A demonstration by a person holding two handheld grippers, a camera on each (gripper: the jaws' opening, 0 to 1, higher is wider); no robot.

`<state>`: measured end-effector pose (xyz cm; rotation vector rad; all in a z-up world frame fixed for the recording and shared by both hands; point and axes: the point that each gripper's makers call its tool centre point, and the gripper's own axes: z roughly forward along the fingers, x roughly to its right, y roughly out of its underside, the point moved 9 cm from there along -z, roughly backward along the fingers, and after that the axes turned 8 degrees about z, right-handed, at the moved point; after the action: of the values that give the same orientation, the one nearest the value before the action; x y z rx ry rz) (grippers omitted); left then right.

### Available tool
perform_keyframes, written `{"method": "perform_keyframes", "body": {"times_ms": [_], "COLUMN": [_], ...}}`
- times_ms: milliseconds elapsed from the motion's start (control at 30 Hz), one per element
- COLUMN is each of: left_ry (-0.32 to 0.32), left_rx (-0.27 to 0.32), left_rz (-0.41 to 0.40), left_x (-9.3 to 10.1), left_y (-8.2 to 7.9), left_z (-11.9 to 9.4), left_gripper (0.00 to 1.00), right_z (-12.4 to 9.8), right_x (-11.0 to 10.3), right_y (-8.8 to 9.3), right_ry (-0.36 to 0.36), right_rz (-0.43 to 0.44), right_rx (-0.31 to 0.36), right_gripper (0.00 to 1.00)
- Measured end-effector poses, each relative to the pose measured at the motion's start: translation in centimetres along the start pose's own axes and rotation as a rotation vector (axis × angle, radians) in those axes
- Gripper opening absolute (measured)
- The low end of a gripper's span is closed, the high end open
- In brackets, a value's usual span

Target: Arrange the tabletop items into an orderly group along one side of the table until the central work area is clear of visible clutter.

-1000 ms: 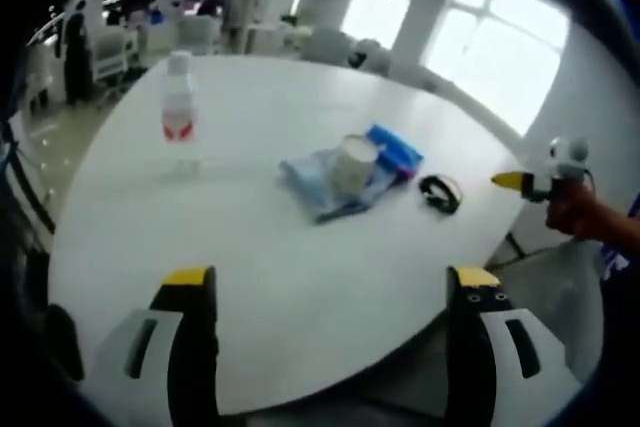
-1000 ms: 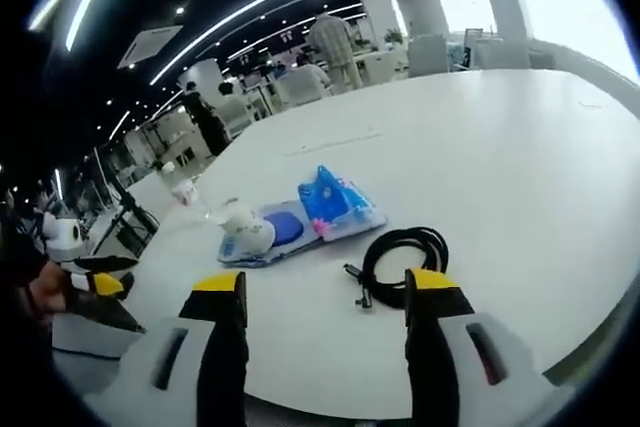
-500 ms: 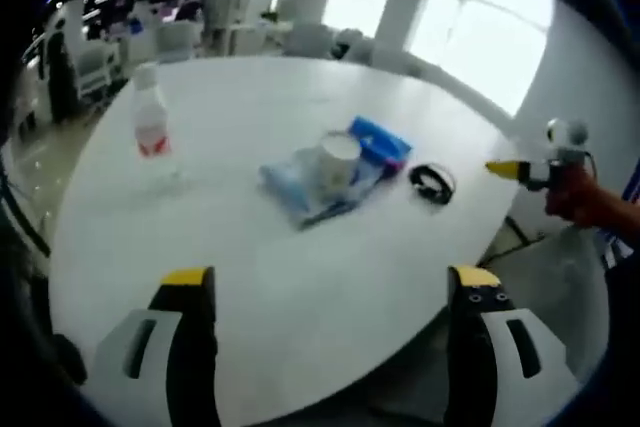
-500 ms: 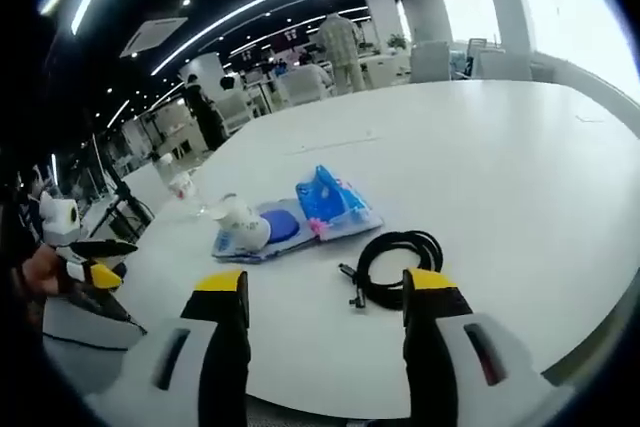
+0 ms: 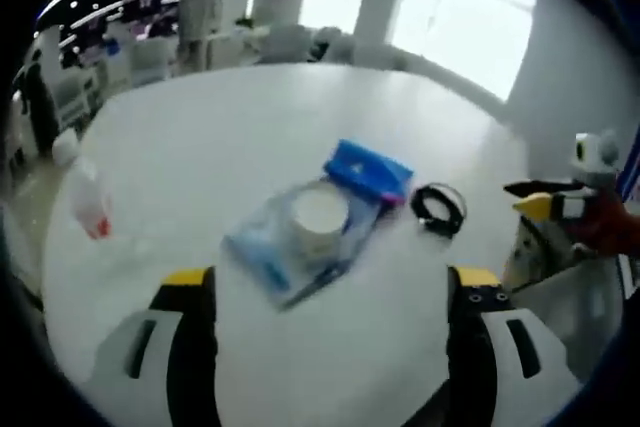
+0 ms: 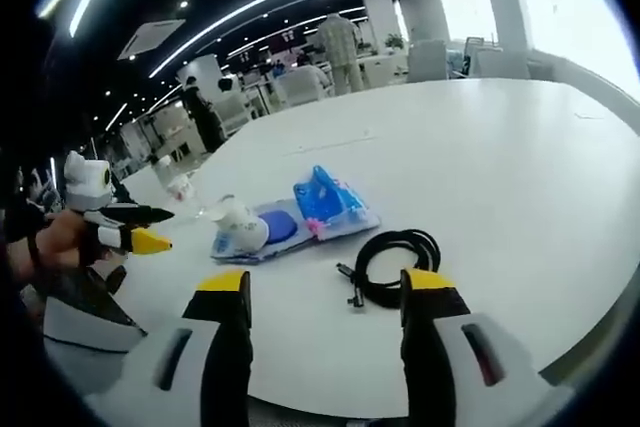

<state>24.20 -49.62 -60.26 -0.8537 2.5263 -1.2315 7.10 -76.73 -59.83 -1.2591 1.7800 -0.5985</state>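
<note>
On the round white table (image 5: 200, 127) lie a white paper cup (image 5: 318, 221) on a pale blue packet (image 5: 270, 252), a bright blue pouch (image 5: 368, 167) beside it, and a coiled black cable (image 5: 438, 209). A clear water bottle with a red label (image 5: 88, 209) stands at the left. My left gripper (image 5: 330, 292) is open above the near edge, short of the cup. My right gripper (image 6: 325, 292) is open just in front of the black cable (image 6: 392, 265), with the cup (image 6: 240, 229), blue pouch (image 6: 325, 199) and bottle (image 6: 178, 185) beyond. The right gripper also shows at the table's right edge (image 5: 545, 202), the left one (image 6: 135, 232) at the left.
White chairs and desks (image 6: 300, 82) fill the room behind, with people standing among them (image 6: 340, 42). Bright windows (image 5: 480, 17) lie past the table's far side. The table's far half (image 6: 480, 137) is bare.
The left gripper's view has swung right and closer, so the bottle sits at the left edge and the cup lies centred. In the right gripper view the left gripper has risen.
</note>
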Motion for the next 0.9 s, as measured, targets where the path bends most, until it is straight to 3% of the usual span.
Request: {"method": "perform_keyframes", "body": {"times_ms": [233, 433, 767, 900], "left_ry": [0.015, 0.015, -0.003, -0.021], "left_rx": [-0.020, -0.039, -0.043, -0.051], "left_rz": [0.015, 0.020, -0.004, 0.014], "left_x": [0.1, -0.3, -1.0, -1.0], "left_y": [-1.0, -1.3, -1.6, -1.5], "left_z": [3.7, 6.1, 7.8, 8.1], "left_gripper": [0.92, 0.84, 0.70, 0.56], "right_z": [0.1, 0.2, 0.2, 0.2], "right_x": [-0.1, 0.1, -0.1, 0.1], "right_y": [0.2, 0.3, 0.5, 0.5], "right_ry": [0.000, 0.006, 0.010, 0.014], "right_rz": [0.002, 0.016, -0.006, 0.005], "right_rx": [-0.017, -0.025, -0.041, -0.039], "right_gripper": [0.59, 0.58, 0.57, 0.57]}}
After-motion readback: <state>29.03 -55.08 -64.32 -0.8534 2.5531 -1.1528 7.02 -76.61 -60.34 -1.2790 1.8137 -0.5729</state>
